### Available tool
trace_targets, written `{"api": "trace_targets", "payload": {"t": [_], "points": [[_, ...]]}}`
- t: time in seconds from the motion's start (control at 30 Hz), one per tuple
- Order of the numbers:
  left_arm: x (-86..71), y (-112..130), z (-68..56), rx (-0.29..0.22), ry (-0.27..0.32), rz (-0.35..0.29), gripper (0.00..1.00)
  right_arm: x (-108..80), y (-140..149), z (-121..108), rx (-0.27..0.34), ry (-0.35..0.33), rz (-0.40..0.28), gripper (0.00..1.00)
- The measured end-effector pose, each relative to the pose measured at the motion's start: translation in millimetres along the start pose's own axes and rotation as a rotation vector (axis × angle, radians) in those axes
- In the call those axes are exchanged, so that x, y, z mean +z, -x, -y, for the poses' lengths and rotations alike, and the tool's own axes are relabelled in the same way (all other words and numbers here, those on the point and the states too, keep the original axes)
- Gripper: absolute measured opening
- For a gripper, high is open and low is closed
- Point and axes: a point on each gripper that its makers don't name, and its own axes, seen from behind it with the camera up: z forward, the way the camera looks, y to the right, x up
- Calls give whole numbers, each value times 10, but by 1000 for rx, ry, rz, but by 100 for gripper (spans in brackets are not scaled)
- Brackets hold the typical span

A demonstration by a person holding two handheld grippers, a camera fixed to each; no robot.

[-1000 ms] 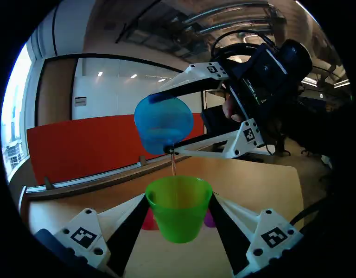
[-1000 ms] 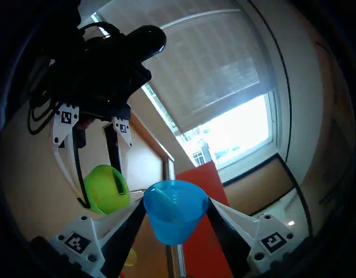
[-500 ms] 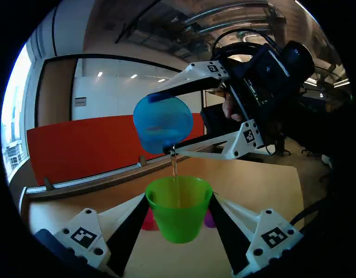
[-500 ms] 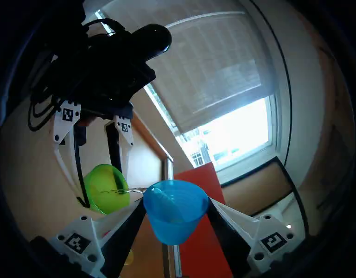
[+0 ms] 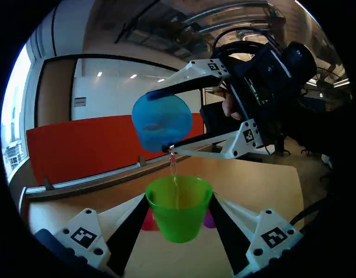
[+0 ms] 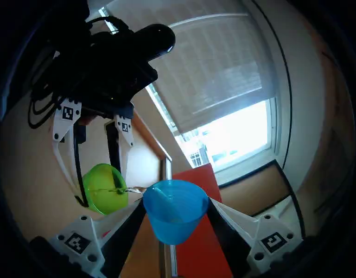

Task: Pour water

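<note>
Left gripper [image 5: 179,209] clamps the upright green cup [image 5: 179,220] over the table [image 5: 257,178]. Right gripper [image 6: 175,217] grips the blue cup [image 5: 162,121], tipped just above it. A thin water stream [image 5: 173,167] drops into the green cup. The blue cup looks nearly empty, hard to tell.

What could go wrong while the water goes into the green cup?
The water is a thin stream falling near the middle of the green cup; if the blue cup shifts sideways, it might spill onto the table. The tilted blue cup could also slip from the right tool.
</note>
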Motion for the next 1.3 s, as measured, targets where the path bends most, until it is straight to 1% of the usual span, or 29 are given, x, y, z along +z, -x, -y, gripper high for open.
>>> {"api": "trace_targets", "payload": {"t": [1.3], "points": [[-23,-14,17,-1,-8,-11,87,26,0,-41,-54,16,-1,93]]}}
